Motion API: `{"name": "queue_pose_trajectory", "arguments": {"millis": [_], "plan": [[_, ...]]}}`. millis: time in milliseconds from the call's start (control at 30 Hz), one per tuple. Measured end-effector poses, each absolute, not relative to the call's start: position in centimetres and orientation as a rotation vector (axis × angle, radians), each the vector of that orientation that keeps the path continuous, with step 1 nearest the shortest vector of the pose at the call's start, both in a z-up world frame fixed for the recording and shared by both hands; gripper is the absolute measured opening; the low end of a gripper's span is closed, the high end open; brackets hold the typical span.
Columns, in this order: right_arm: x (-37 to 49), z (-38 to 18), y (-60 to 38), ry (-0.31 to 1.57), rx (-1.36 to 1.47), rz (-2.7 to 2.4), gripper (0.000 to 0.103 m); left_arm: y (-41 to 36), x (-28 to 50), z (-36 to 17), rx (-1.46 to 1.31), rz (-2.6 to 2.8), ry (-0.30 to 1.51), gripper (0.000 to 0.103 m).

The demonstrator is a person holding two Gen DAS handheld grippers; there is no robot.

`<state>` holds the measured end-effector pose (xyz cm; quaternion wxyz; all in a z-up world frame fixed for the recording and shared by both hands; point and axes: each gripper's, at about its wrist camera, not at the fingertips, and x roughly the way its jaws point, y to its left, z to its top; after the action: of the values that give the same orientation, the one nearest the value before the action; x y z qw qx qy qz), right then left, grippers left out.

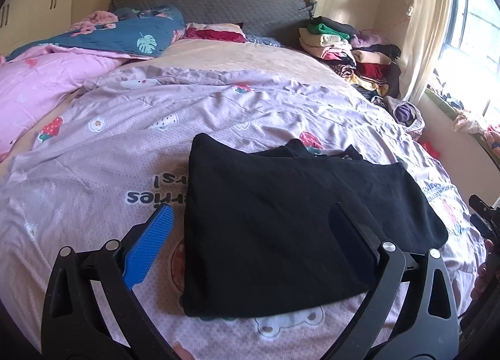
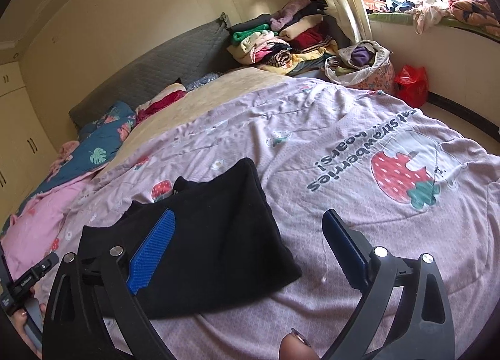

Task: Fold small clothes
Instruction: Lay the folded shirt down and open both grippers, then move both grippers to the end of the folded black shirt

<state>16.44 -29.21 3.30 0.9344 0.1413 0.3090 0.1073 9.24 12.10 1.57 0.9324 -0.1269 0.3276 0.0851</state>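
A black garment (image 1: 281, 222) lies folded flat on the pink strawberry-print quilt (image 1: 131, 147). My left gripper (image 1: 253, 213) hovers over its near left part, open, with the blue left pad (image 1: 150, 244) beside the cloth's left edge and the dark right finger above the cloth. The right wrist view shows the same black garment (image 2: 212, 235) at lower left. My right gripper (image 2: 250, 225) is open above its right edge, nothing pinched between the pads. The other hand-held gripper (image 2: 28, 285) shows at the left edge.
Stacks of folded clothes (image 1: 343, 51) sit at the bed's far right corner by the grey headboard (image 1: 212, 4). A pink and blue duvet (image 1: 78, 47) is bunched at far left. A cloth bag (image 2: 362, 63) and red bag (image 2: 411, 83) stand near the window wall.
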Motion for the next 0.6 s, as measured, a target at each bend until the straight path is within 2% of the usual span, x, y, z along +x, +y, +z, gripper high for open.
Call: {"name": "queue_pose_trajectory", "arguments": {"millis": [333,600], "plan": [[14.1,3.4,-26.5,0.651,0.206,0.256,0.095,11.7,7.6,1.5,-0.247,0.149,0.682,0.093],[12.7,3.5,-21.2,0.679,0.106,0.353,0.095,14.2,6.6,0.8,-0.265,0.193,0.699,0.093]]}}
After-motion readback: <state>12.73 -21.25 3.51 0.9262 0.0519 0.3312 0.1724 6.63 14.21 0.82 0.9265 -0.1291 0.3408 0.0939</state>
